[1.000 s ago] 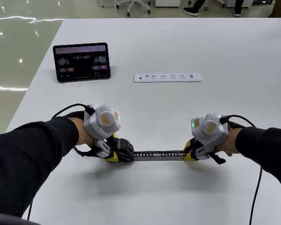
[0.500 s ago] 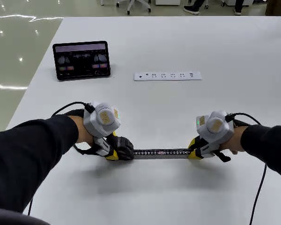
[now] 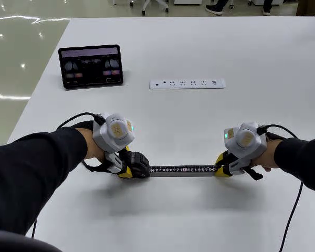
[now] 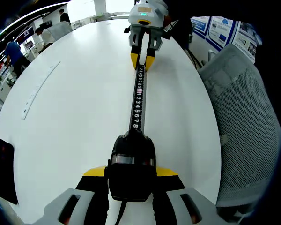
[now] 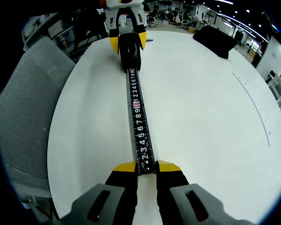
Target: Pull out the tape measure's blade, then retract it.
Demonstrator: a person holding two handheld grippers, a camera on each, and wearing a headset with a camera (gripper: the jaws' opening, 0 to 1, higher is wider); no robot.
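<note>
One tape measure (image 4: 131, 164) on white table (image 3: 199, 47), left tongs (image 4: 131, 171) clamping its case, right tongs (image 5: 146, 167) pinching the extended blade (image 5: 138, 112)

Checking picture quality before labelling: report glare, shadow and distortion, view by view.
Head view: sharp, with light glare on the glossy floor at left and soft shadows on the table below the arms. Left gripper view: fisheye curves the table's edge; the tape measure is sharp. Right gripper view: same curving; the blade's numbers read clearly near the right gripper.
</note>
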